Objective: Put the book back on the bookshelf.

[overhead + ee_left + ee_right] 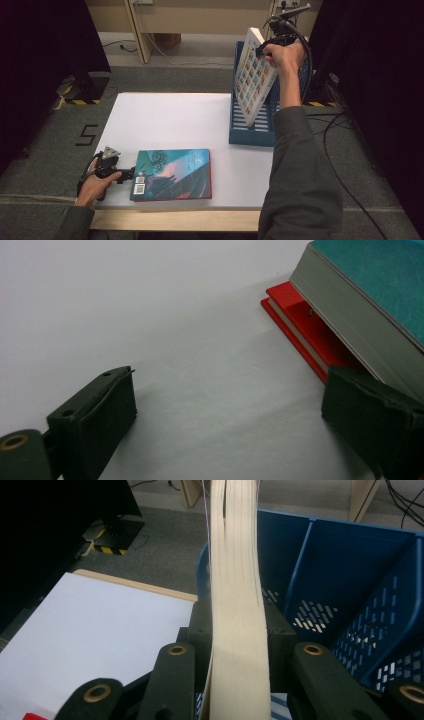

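A teal-covered book [172, 174] with red edges lies flat near the table's front edge; its red cover and grey page block [350, 320] show close in the left gripper view. My left gripper [125, 175] is open at the book's left side, one jaw by its corner. My right gripper [263, 50] is shut on a white book [254, 75] with a patterned cover, held tilted over the blue rack [250, 134]. In the right gripper view the cream page edges [236, 605] rise between my jaws, above the blue rack's compartments [345, 580].
The white table top [165, 120] spreads between the flat book and the rack. Cables trail on the grey floor at the right [340, 130]. A black stand base [80, 87] sits off the table's far left corner.
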Tool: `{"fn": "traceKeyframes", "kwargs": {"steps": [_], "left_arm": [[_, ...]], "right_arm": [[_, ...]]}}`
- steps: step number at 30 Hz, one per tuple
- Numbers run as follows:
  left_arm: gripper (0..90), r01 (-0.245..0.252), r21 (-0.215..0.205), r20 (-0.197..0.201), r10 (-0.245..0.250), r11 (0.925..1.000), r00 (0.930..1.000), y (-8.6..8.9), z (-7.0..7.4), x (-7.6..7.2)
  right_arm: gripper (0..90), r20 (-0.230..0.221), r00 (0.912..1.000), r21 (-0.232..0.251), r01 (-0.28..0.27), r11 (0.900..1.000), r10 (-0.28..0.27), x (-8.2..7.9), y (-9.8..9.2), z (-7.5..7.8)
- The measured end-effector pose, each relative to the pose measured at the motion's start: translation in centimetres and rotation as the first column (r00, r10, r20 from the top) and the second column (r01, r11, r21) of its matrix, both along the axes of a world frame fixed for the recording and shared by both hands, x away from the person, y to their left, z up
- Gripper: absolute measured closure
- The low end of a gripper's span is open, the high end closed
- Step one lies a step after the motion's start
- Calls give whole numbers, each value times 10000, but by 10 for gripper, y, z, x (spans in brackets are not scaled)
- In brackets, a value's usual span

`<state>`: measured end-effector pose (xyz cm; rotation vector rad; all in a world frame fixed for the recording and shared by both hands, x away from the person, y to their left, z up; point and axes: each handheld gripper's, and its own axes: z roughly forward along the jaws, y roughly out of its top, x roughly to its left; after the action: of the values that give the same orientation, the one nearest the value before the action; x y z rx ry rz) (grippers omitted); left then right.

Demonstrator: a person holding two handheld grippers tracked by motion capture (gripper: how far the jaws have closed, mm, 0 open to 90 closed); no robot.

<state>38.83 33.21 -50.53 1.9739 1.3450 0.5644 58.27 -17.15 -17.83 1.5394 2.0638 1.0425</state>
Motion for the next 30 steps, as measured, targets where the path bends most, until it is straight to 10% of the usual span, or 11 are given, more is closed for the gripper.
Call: {"fn": "traceKeyframes", "kwargs": {"steps": [30], "left_arm": [[64,-67,-18,39,67,10000,10000,-1,0,-1]], "right_arm": [[706,-625,9957,421,712,9966,-685,44,18,-70]]}}
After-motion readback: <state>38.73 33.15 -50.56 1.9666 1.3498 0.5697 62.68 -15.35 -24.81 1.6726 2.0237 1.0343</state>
